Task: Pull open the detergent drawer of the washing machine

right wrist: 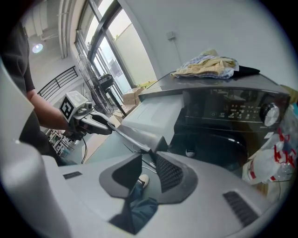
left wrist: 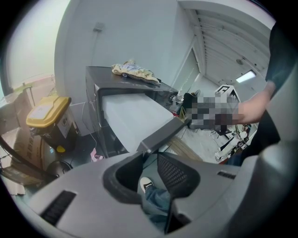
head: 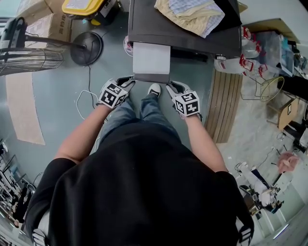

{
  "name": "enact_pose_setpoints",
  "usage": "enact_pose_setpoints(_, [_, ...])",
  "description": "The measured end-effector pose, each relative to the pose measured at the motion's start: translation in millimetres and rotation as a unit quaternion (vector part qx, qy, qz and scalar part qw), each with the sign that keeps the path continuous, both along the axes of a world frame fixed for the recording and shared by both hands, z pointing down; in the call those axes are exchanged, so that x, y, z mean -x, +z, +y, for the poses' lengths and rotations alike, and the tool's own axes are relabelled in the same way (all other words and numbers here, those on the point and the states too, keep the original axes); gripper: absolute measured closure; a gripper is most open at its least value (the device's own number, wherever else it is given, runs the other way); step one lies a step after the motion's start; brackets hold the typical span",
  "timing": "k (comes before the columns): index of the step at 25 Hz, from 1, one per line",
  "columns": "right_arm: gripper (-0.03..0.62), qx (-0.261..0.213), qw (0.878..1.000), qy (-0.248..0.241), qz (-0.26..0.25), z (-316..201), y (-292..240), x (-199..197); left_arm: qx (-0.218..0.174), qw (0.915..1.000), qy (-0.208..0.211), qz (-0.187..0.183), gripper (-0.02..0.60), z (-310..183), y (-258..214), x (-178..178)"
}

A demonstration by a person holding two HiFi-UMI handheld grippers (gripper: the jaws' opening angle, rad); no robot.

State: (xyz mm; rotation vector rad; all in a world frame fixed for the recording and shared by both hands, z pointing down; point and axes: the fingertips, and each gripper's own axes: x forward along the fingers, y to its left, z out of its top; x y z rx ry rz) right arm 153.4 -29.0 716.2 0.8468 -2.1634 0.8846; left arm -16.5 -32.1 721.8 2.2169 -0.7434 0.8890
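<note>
drawer: detergent drawer (head: 151, 58) stands well out of the washing machine (head: 144, 24) front, white top up, dark front panel (head: 151, 78) toward the person.
drawer vs fingers: the panel's left end sits between the left gripper (head: 131, 80) tips and its right end between the right gripper (head: 169, 86) tips (one gripper per corner).
left jaws: narrow, closed on the panel's left corner.
right jaws: narrow, closed on the panel's right corner.
gripper pose: both angled down toward the panel, either side of the person's legs.
below: shoe (head: 154, 89) on the floor just under the panel, between the two grippers.
machine top: crumpled cloth (head: 190, 14) lies on it, behind the drawer.
around: fan (head: 29, 57) well left of the machine, yellow-lidded bin (head: 82, 6) beyond it, slatted board (head: 226, 105) on the floor at right.
</note>
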Motion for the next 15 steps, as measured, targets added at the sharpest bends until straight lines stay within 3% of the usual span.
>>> enact_pose_setpoints(15, [0.499,0.018,1.0,0.007,-0.013,22,5,-4,0.014,0.9999,0.001,0.003,0.48,24,4,-3])
